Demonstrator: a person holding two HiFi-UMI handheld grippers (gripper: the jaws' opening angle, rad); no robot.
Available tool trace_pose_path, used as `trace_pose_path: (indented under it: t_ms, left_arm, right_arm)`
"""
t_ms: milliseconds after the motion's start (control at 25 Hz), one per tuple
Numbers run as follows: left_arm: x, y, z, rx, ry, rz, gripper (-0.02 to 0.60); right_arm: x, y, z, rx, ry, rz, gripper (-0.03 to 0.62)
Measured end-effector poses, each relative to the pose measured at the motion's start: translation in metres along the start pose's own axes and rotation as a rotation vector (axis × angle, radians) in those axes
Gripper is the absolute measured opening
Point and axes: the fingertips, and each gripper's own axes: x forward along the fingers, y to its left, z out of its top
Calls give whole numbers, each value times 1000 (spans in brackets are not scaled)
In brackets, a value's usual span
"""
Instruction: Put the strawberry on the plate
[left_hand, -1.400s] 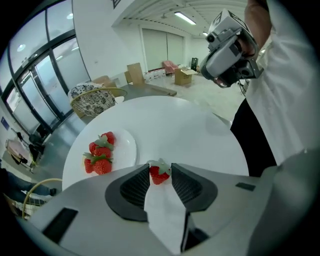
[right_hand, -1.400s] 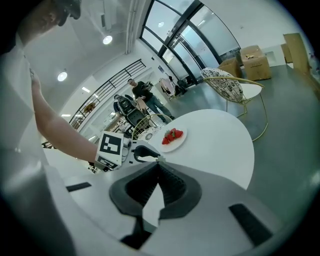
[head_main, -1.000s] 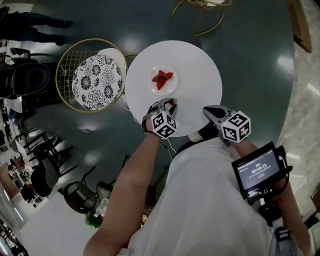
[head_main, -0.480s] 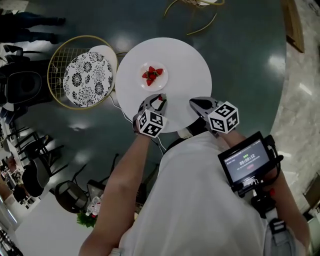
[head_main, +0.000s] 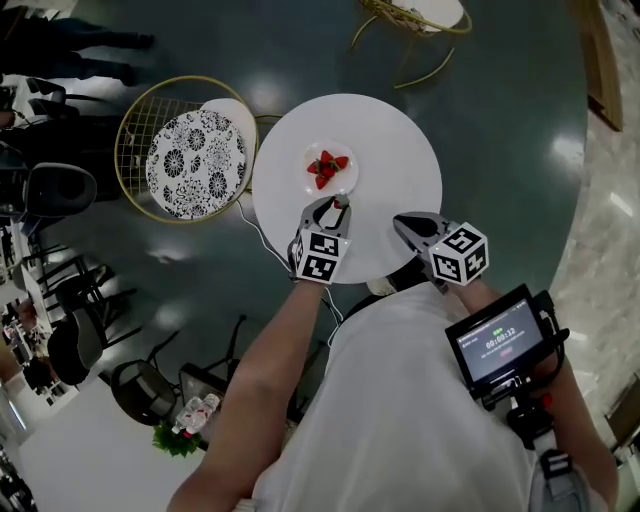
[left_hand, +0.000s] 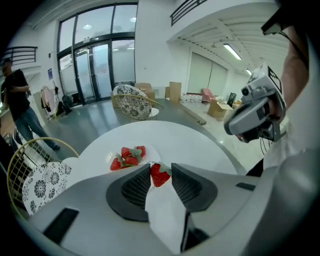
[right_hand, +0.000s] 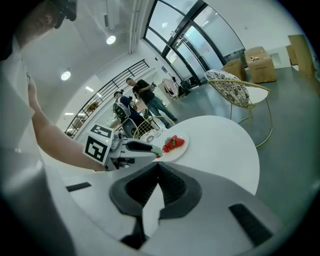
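Note:
My left gripper (left_hand: 160, 176) is shut on a red strawberry (left_hand: 159, 174) with a green top, held just short of the small white plate (head_main: 330, 169). That strawberry (head_main: 341, 201) shows at the jaw tips in the head view. The plate (left_hand: 149, 151) carries several strawberries (left_hand: 127, 157) in a cluster (head_main: 326, 166). My right gripper (right_hand: 157, 166) is shut with nothing between its jaws, hovering over the near right part of the round white table (head_main: 400, 160). From the right gripper view I see the left gripper (right_hand: 135, 148) reaching toward the plate (right_hand: 181, 147).
A gold wire chair with a black-and-white patterned cushion (head_main: 193, 162) stands left of the table. Another gold-legged chair (head_main: 415, 18) sits beyond it. A cable (head_main: 250, 215) trails off the table's left edge. People stand (right_hand: 145, 97) in the background. A screen (head_main: 497, 340) is mounted by my right arm.
The left gripper, still holding the strawberry, has moved forward toward the plate. The right gripper has barely shifted. The head camera has swayed.

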Motion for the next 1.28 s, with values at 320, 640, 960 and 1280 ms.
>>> trace_pose_path:
  t_ms: [320,640,960,1280]
  left_arm:
    - [12,29,3,-163,26,72,115]
    - [31,34,-11,-208,89,86,115]
    - [33,32,-20,-237,121,93,115]
    - [28,33,-10,-227,41,77,115]
  right_arm:
    - [0,-1,-1,5,4,-9,6]
    - [-6,-13,-3,28,-4,-40,6]
    - [-6,-8,-7,39,-7,-44,6]
    - [-7,-13,-1,27,-16,-46,6]
